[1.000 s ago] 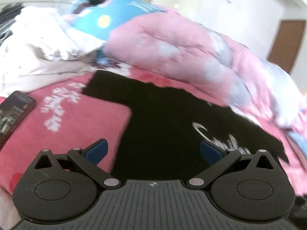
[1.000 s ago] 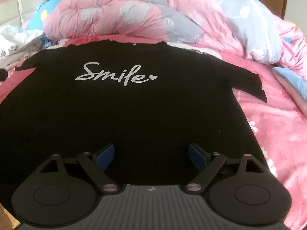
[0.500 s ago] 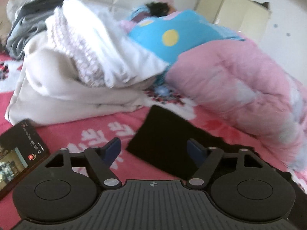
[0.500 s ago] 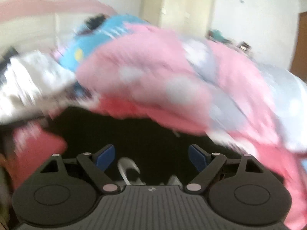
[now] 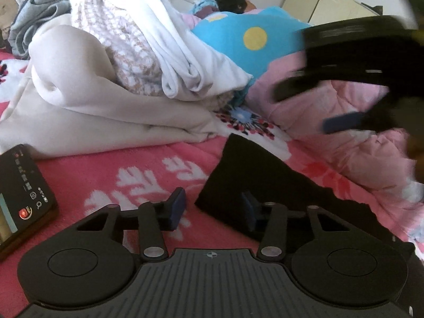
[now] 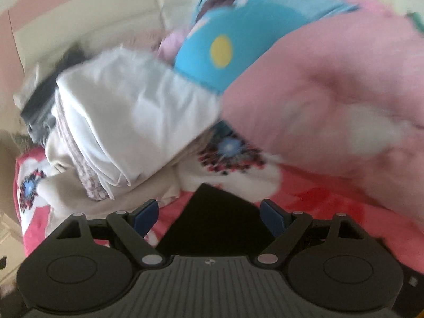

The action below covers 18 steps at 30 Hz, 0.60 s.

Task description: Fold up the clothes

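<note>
Sleeve [image 5: 238,175] of the black shirt lies flat between the parted left gripper [image 5: 212,206] fingers, so pinch its edge low while the right gripper [image 6: 209,216], also spread wide, takes the shoulder.

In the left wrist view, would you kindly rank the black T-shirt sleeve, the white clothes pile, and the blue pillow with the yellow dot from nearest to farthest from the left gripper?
1. Black T-shirt sleeve: right at the left gripper, its edge between the open fingers.
2. White clothes pile: behind, upper left.
3. Blue pillow with the yellow dot: farthest, upper right, partly behind the pile.
</note>
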Available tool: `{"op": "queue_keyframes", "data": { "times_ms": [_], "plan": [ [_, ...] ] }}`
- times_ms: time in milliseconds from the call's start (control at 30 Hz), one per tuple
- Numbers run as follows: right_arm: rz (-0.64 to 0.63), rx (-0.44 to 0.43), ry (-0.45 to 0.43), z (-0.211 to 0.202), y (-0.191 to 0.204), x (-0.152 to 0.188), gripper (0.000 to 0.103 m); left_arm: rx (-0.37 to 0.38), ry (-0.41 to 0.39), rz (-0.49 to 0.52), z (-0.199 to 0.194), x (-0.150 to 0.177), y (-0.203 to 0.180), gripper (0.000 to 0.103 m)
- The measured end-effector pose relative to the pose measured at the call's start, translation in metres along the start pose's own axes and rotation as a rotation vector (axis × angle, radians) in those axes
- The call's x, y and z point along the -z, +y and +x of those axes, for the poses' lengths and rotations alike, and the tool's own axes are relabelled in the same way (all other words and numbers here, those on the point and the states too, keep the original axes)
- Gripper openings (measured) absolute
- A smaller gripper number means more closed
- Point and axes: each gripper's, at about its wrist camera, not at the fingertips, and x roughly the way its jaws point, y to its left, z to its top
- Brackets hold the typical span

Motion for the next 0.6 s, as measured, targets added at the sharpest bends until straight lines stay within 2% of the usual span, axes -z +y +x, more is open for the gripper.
{"op": "queue_keyframes", "data": {
  "times_ms": [100,200,300,433,600],
  "plan": [
    [-0.011,-0.009,0.061,0.035,0.01,-0.006,0.085,0.016,0.009,-0.01,0.0,0.0,0.002,0.038],
    [0.006,-0.022,0.112,0.063,0.016,-0.011,0.084,0.028,0.02,-0.009,0.001,0.0,0.002,0.027],
    [-0.01,0.004,0.151,0.086,0.024,-0.015,0.082,0.038,0.03,-0.012,0.002,0.0,0.002,0.017],
    [-0.033,0.054,0.192,0.107,0.029,-0.016,0.071,0.053,0.034,-0.013,0.003,0.001,0.003,0.007],
    [-0.027,0.072,0.231,0.123,0.031,-0.013,0.061,0.063,0.022,0.012,0.001,0.003,-0.001,0.005]
  ]
}}
